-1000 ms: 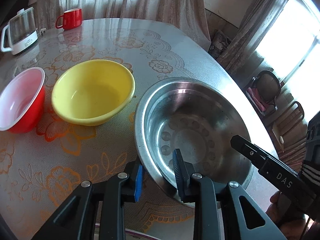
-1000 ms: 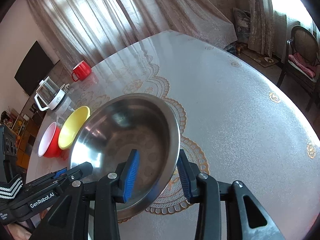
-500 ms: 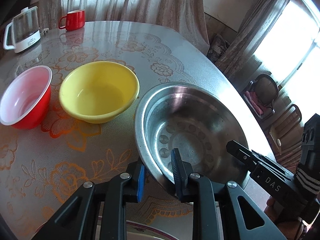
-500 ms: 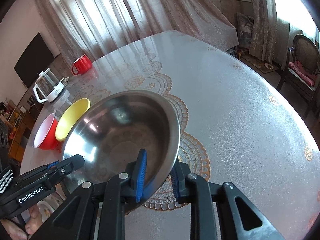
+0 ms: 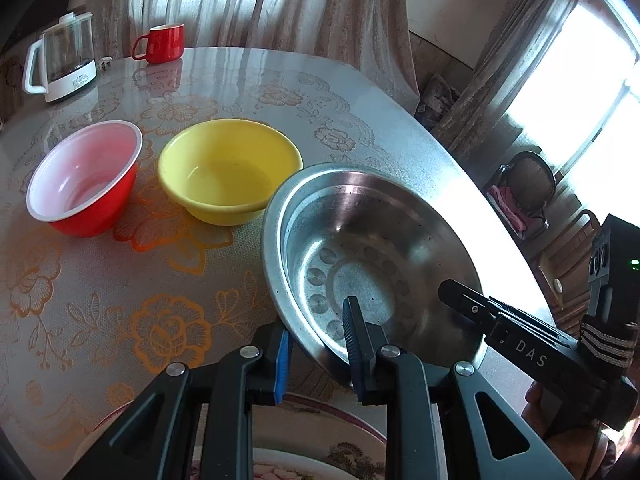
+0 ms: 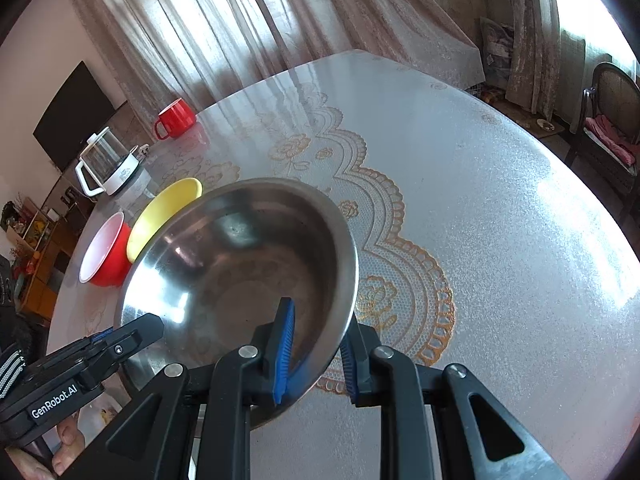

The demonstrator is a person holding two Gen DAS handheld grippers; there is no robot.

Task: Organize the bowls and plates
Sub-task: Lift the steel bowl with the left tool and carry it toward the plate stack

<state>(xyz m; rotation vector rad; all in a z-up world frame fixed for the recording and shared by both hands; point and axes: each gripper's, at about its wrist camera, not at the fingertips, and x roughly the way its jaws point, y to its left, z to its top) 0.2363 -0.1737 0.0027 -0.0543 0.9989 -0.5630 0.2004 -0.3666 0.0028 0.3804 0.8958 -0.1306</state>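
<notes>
A large steel bowl is held above the table, tilted, by both grippers. My left gripper is shut on its near rim, one finger inside and one outside. My right gripper is shut on the opposite rim of the steel bowl. A yellow bowl and a red bowl with white inside sit side by side on the table to the left. A patterned plate lies under the left gripper, mostly hidden.
The round table has a lace-patterned cloth. A glass kettle and a red mug stand at the far edge. Chairs stand beyond the table's right edge.
Both grippers closed onto the steel bowl's rim and lifted it, tilting it. The views rose and drew back from the table.
</notes>
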